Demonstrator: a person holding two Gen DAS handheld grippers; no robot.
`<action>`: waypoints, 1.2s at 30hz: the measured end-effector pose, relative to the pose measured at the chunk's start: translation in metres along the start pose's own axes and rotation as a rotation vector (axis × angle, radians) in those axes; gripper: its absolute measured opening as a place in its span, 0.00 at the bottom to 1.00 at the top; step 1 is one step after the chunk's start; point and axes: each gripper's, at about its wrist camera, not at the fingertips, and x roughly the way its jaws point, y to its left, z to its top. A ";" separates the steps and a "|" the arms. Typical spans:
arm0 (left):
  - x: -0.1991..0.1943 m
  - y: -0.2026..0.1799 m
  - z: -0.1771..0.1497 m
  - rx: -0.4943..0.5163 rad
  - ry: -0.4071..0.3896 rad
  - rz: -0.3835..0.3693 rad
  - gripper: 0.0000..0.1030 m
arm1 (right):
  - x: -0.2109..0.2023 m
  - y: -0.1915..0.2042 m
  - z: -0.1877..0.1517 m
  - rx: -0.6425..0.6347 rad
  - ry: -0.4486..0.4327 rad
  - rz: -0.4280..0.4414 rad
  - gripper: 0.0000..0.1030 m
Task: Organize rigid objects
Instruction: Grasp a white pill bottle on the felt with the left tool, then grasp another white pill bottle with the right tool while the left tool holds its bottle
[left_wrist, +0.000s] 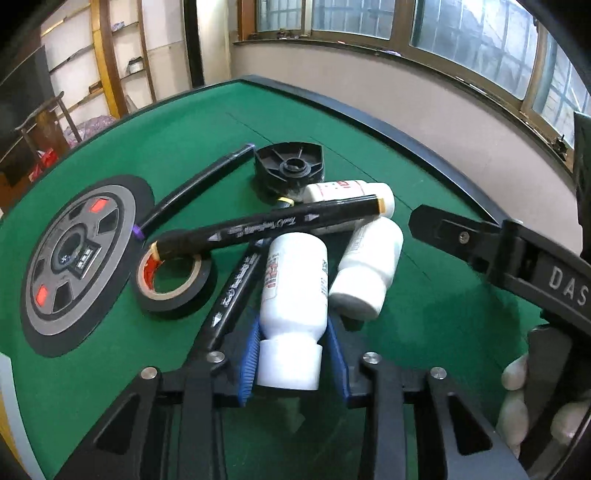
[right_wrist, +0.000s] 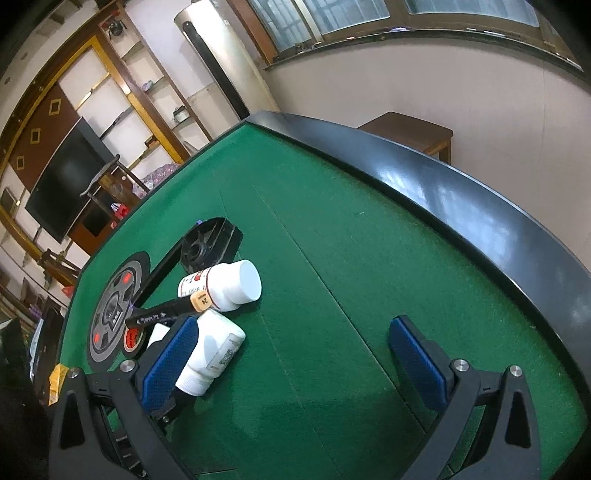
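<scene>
Crowding gripped bottle (left_wrist: 293, 291): markers (left_wrist: 273, 225), tape roll (left_wrist: 173, 284), second bottle (left_wrist: 369, 273).

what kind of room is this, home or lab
Probably a home living room. The work surface is a green felt mahjong table with a control dial at its centre, and behind it stand wooden display shelves, a dark TV and a tall floor air conditioner.

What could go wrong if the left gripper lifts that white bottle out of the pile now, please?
1. The black marker lying across the pile could roll off as the white bottle in the left gripper comes away.
2. The second bottle, close alongside, may get nudged and roll.
</scene>
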 end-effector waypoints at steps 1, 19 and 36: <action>-0.003 0.003 -0.003 -0.017 0.000 -0.015 0.34 | 0.000 0.001 0.000 -0.005 0.001 -0.001 1.00; -0.038 0.033 -0.059 -0.124 -0.048 0.067 0.35 | 0.003 0.007 -0.002 -0.025 0.002 -0.019 1.00; -0.177 0.069 -0.133 -0.306 -0.301 -0.074 0.35 | -0.007 0.026 -0.002 -0.082 0.037 0.065 0.98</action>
